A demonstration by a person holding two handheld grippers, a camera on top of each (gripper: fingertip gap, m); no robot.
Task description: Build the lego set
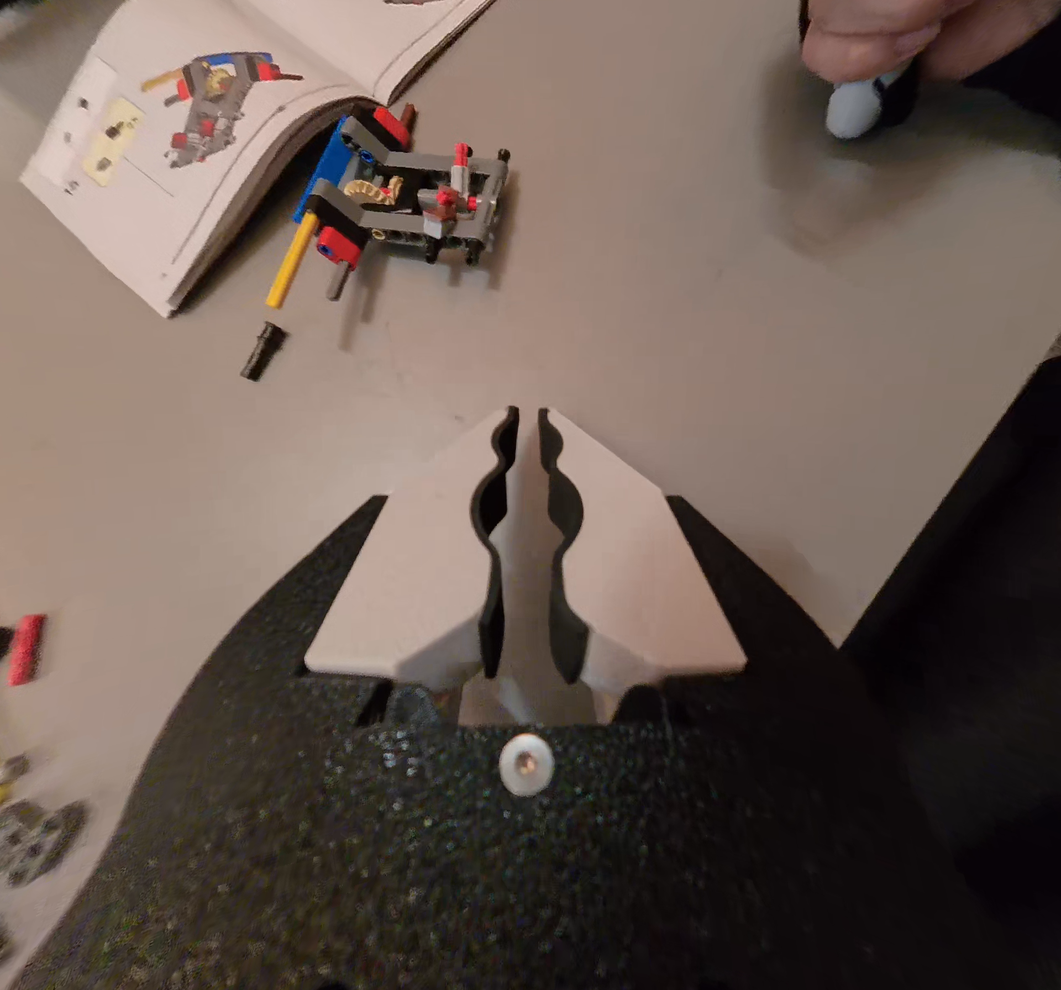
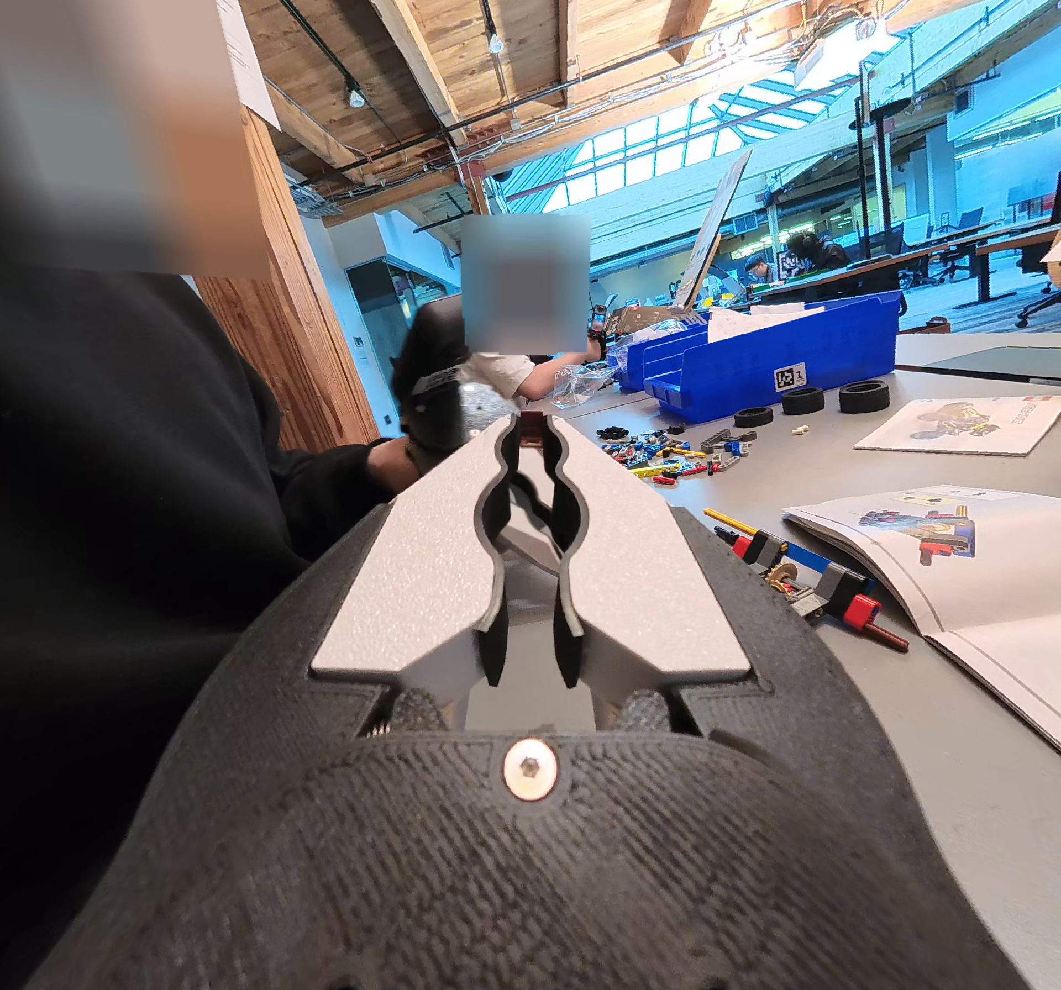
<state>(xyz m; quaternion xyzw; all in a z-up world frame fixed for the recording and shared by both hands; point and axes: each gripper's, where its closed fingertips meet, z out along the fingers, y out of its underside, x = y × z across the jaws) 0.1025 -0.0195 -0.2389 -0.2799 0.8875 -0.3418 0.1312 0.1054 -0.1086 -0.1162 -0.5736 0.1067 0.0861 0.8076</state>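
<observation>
A partly built lego model [image 1: 402,199] of grey beams, a blue plate, red parts and a yellow axle lies on the grey table beside the open instruction booklet [image 1: 201,101]. Both also show in the right wrist view, the model [image 2: 804,578] and the booklet [image 2: 947,560]. My left gripper [image 1: 528,412] is shut and empty, above bare table in front of the model. My right gripper [image 2: 531,424] is shut on a small reddish-brown lego piece [image 2: 531,430] and is raised, pointing across the room. A hand holds the right gripper [image 1: 852,113] at the far right.
A black pin [image 1: 263,351] lies in front of the model. A red piece [image 1: 26,649] and grey parts lie at the left edge. A pile of loose pieces [image 2: 672,451], tyres [image 2: 804,400], blue bins [image 2: 775,354] and a second booklet [image 2: 964,423] sit farther off. The table edge [image 1: 947,503] runs at the right. My right fingertips sit around 15 cm from my left ones. The black pin [image 1: 263,351] lies some 10 cm from my left tips, 20 cm from my right tips.
</observation>
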